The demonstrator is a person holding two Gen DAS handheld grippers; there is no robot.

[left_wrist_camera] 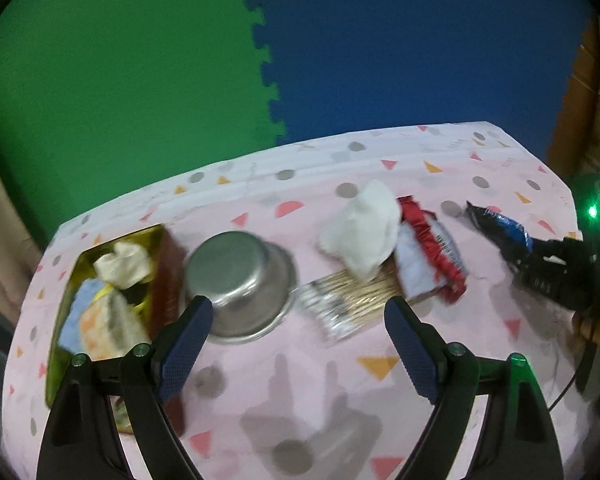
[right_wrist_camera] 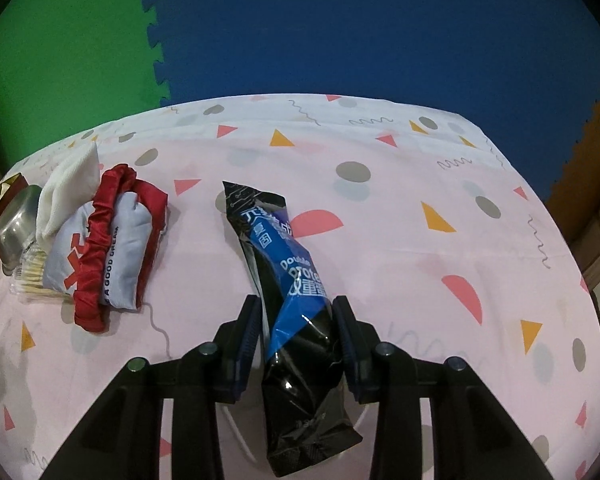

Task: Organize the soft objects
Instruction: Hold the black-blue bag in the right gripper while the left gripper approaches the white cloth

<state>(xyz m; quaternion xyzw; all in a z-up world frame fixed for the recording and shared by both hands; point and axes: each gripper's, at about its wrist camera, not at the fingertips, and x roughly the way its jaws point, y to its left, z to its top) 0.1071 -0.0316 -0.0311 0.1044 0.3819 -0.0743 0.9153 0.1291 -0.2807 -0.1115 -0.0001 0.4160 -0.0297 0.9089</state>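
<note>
Right gripper (right_wrist_camera: 296,330): jaws clamped on crinkly black-and-blue foil snack packet (right_wrist_camera: 284,280), long axis running away from the claw. Left gripper (left_wrist_camera: 298,340): jaws wide apart, empty, over pink patterned tablecloth (left_wrist_camera: 300,380). Beyond it: upturned steel bowl (left_wrist_camera: 240,280), limp white cloth (left_wrist_camera: 360,232), gold tin (left_wrist_camera: 66,292) holding soft items at far left.

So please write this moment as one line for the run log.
right tongs: shut on black-blue packet | left tongs: open, holding nothing | box: holds cloths

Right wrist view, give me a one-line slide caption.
Right tool straddles a black-and-blue foil snack packet on the pink patterned tablecloth, beside a grey-and-red fabric pouch.
</note>
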